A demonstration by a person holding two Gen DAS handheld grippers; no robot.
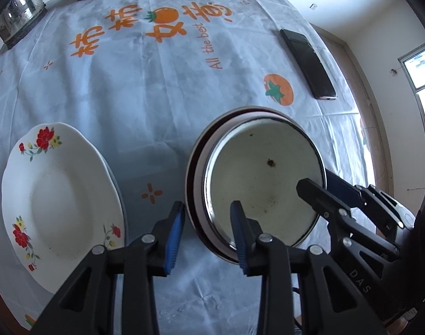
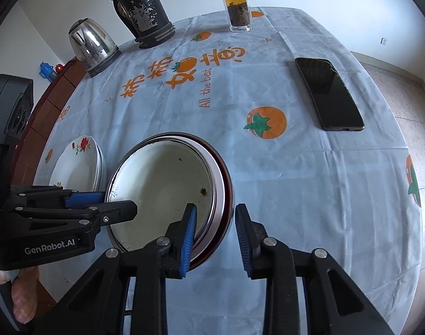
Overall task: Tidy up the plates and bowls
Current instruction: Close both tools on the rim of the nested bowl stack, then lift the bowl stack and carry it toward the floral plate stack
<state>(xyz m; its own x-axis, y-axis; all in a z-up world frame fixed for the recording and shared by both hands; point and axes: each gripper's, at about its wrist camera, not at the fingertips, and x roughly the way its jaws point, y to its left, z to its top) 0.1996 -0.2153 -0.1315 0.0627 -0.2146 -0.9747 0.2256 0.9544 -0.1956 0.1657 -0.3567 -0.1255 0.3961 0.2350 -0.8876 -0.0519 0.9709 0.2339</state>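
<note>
On the tablecloth [image 1: 128, 92], both grippers stand open astride opposite rims of the bowl [image 1: 262, 173]: left gripper [image 1: 208, 236] at its left edge, right gripper [image 2: 215, 236] at its right.

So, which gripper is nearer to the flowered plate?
Left. The left gripper straddles the bowl's rim on the side facing the flowered plate. The right gripper straddles the rim on the bowl's opposite side, away from the plate.
</note>
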